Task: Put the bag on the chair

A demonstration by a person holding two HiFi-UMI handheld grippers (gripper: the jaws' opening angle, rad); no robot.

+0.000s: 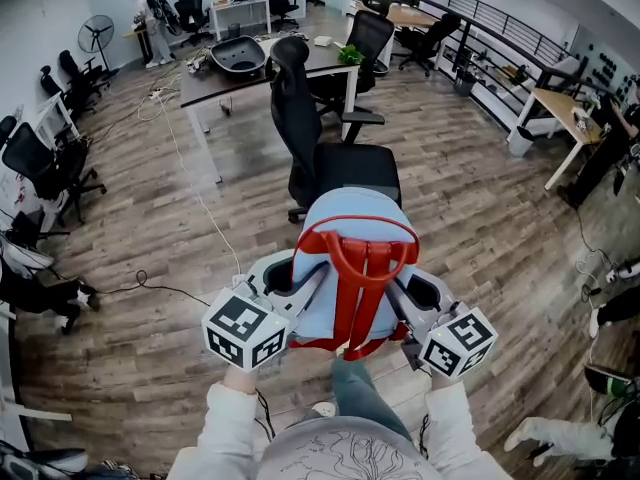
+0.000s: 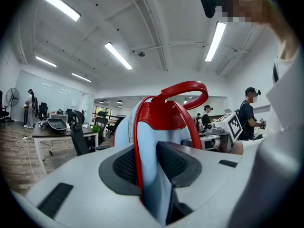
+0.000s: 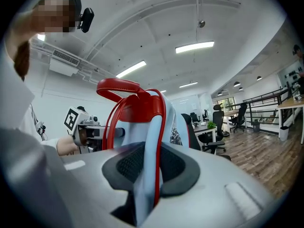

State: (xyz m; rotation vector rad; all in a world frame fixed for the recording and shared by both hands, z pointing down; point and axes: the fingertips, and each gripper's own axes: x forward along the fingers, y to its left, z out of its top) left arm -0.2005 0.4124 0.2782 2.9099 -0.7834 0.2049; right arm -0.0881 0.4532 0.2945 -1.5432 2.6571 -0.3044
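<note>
Bag [image 1: 350, 230] carried between both grippers, just short of the chair [image 1: 345, 168].
The soft, light-blue bag, trimmed with glossy red straps and a looped handle, is clamped at one side edge by the left gripper [image 1: 305, 283] and at the other by the right gripper [image 1: 400, 298], with ribbed dark pads pressed on the fabric. The black chair's padded seat is seen just ahead of the jaws. Open plank floor [image 1: 480, 218] lies either side.

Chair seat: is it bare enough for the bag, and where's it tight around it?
Chair seat looks bare, bordered by its backrest on the left and an armrest behind; the bag hides its near edge. Wood floor right of it is open. Crowded: desk behind, cable across the floor on the left.
</note>
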